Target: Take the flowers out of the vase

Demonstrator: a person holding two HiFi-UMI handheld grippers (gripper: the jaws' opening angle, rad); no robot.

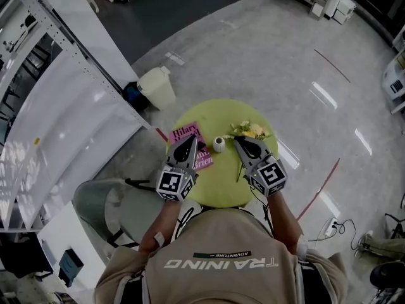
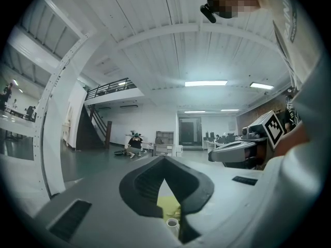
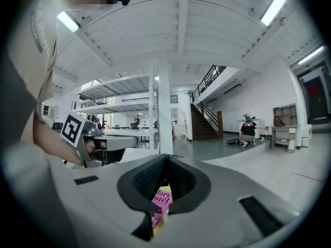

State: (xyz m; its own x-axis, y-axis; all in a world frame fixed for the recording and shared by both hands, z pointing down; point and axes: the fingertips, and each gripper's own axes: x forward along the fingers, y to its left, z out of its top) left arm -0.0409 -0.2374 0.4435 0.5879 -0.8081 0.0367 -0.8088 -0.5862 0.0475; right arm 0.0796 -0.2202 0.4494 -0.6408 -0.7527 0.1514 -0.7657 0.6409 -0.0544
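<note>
Head view shows one vase [image 1: 219,144], one book [image 1: 184,132], one flower bunch [image 1: 250,130].

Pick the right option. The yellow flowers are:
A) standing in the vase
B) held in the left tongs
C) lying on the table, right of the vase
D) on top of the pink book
C: the yellow flowers lie loose on the green table, apart from the white vase.

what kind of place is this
Probably a large open workshop or lab hall: polished floor, tall metal shelving, and a staircase up to a railed mezzanine.
</note>
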